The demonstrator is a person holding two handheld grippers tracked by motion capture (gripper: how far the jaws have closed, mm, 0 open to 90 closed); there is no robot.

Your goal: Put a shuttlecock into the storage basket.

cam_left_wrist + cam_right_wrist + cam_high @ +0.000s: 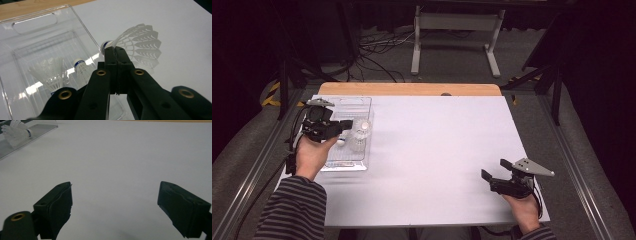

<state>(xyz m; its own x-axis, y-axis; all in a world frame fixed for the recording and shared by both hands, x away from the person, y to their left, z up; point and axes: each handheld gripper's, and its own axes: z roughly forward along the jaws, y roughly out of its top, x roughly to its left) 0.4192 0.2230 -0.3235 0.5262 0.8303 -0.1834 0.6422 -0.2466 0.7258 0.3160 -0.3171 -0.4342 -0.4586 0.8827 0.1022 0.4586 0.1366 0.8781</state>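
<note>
Holding a shuttlecock [136,43] by the edge of its skirt, your left gripper [116,53] has its jaws pinched fully together, with the shuttlecock poised just past the right wall of the tray [32,23], above the tabletop [437,145]. Expect almost no weight: it should swing or twist easily if you move sharply. The white skirt is thin, slotted plastic, springy but easy to crush or crease, so a light pinch is plenty. The rounded cork nose with its blue band is the firm part; where a steadier hold is wanted, the junction of nose and skirt looks the better place, though the nose itself is smooth and may slip.

Two more shuttlecocks [53,70] lie on their sides inside the tray, one skirt toward you, one nose up. That tray is clear, hard, glossy plastic with a ribbed floor and a cut-out handle, probably light enough to slide if nudged.

Your right gripper [502,172] rests near the tabletop's near right corner, jaws spread wide and empty, well apart from the tray.
</note>
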